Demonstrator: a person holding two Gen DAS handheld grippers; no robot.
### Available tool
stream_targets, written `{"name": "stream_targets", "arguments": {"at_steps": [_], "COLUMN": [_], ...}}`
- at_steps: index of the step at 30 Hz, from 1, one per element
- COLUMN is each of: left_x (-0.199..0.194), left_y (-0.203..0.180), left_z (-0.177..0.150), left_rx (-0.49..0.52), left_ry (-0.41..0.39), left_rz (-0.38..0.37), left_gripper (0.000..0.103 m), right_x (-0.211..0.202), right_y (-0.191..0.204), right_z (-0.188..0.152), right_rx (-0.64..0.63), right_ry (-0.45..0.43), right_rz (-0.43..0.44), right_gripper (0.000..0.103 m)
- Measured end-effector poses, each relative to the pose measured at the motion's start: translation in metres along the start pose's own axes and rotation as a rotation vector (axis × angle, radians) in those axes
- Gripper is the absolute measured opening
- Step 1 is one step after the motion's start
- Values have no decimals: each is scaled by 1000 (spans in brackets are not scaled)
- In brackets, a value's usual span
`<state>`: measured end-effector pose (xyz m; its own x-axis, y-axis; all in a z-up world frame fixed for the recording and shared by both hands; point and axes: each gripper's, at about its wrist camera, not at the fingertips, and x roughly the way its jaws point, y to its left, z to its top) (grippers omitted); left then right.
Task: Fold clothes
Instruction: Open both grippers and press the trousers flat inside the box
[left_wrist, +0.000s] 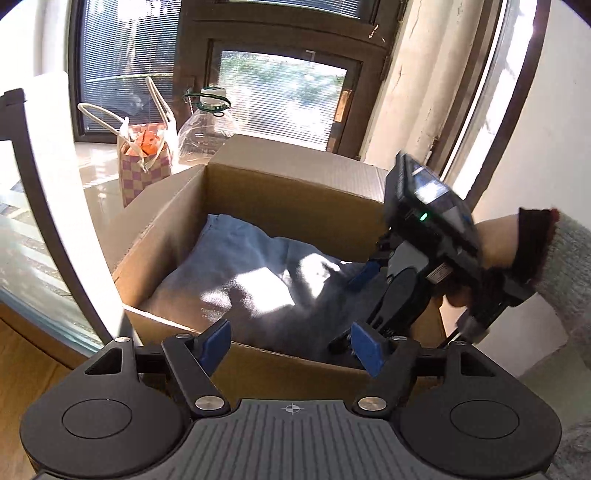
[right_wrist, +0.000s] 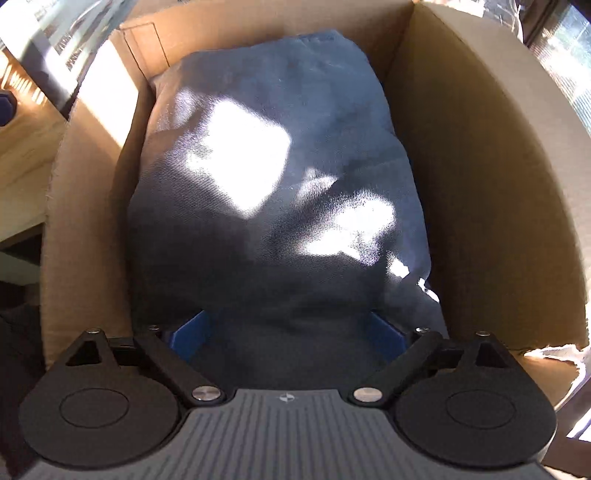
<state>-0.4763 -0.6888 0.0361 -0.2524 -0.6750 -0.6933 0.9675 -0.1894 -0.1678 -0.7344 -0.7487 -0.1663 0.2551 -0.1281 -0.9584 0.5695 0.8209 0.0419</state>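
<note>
A dark-framed window with slatted blinds fills the far side of the room, greenery showing blurred through the glass. Bright sunlight comes in through it and shines on the pale glossy sill below. On that sill stand a checkered paper bag with long handles and a large clear plastic bottle with a white cap. To the right of the window, a cream wall shows cracked, peeling paint. At the left edge a white panel with a dark border leans in, and light wooden flooring lies beneath it.
</note>
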Motion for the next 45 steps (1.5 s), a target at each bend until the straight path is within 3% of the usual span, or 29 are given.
{"name": "stream_targets", "arguments": {"at_steps": [4, 9, 16, 23, 27, 32, 39, 45], "left_x": [-6, -11, -16, -24, -26, -28, -32, -34], "left_y": [1, 1, 5, 9, 9, 9, 10, 7], "left_z": [1, 1, -1, 0, 1, 1, 2, 3], "left_rx": [-9, -16, -37, -58, -60, -64, -81, -89], "left_ry": [-12, -22, -24, -32, -36, -45, -63, -77], "left_rz": [9, 19, 48, 87, 104, 119, 136, 144], "left_gripper": [76, 77, 77, 77, 77, 77, 78, 78], "right_x": [-32, -39, 16, 69, 60, 42, 84, 81], "right_y": [1, 7, 13, 14, 20, 11, 8, 16], "right_z": [10, 43, 80, 84, 92, 110, 128, 126], "right_rx": [-1, -39, -100, -88, -147, -110, -100, -121], "right_ry": [-120, -218, -166, -128, -122, -200, -139, -133], "right_rz": [57, 105, 130, 147, 136, 156, 146, 122], "right_gripper": [89, 89, 89, 93, 89, 86, 87, 89]}}
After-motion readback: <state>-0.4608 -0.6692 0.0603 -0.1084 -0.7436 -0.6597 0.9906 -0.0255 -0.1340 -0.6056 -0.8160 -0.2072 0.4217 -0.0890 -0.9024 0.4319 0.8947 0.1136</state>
